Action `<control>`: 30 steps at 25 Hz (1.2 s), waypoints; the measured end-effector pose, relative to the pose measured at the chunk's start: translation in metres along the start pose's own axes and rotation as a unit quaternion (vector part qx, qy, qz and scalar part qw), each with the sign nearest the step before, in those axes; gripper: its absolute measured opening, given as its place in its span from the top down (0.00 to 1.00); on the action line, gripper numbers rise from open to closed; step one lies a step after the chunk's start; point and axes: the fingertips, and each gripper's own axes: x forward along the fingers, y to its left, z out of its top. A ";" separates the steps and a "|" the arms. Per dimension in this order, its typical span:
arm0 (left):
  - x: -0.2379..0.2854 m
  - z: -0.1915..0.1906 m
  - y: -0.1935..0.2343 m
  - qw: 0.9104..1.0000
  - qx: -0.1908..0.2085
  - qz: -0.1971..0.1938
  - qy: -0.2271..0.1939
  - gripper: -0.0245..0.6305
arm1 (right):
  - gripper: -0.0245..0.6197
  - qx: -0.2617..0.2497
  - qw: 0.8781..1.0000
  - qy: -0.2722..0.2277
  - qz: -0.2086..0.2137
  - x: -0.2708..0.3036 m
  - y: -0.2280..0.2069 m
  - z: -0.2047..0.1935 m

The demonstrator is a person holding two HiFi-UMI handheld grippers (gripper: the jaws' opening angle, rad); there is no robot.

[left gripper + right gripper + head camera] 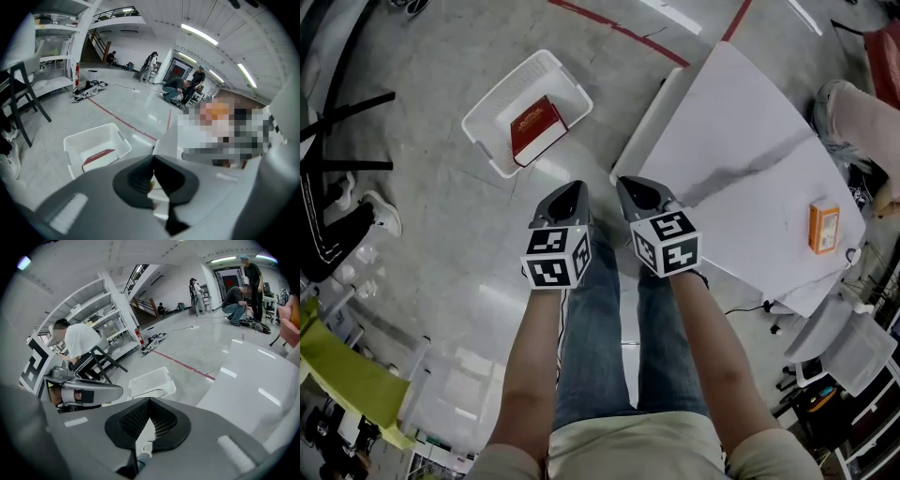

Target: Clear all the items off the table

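On the right of the head view stands a large white rectangular table (741,141), bare but for one item. Left of it, on the grey floor, sits a white plastic basket (487,105) holding a red-and-white box (536,129). Over the person's legs, between basket and table, hang the left gripper (572,192) and right gripper (630,187), both clenched on nothing. A small orange box (823,228) lies near the table's right edge, well apart from both. Best approach, probably: step nearer, release the right jaws, then close squarely across the box's narrow sides.
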 end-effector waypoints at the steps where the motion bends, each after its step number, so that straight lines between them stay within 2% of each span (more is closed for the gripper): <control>1: 0.002 -0.001 -0.010 1.000 0.003 -0.004 0.001 0.95 | 0.96 0.003 1.000 -0.002 -0.004 -0.008 -0.006 -0.003; 14: 0.015 -0.028 -0.133 0.998 0.043 -0.048 0.014 0.95 | 0.96 0.054 0.996 -0.035 -0.059 -0.106 -0.085 -0.052; 30: 0.048 -0.064 -0.269 0.988 0.109 -0.100 0.047 0.95 | 0.96 0.116 0.983 -0.076 -0.117 -0.205 -0.181 -0.114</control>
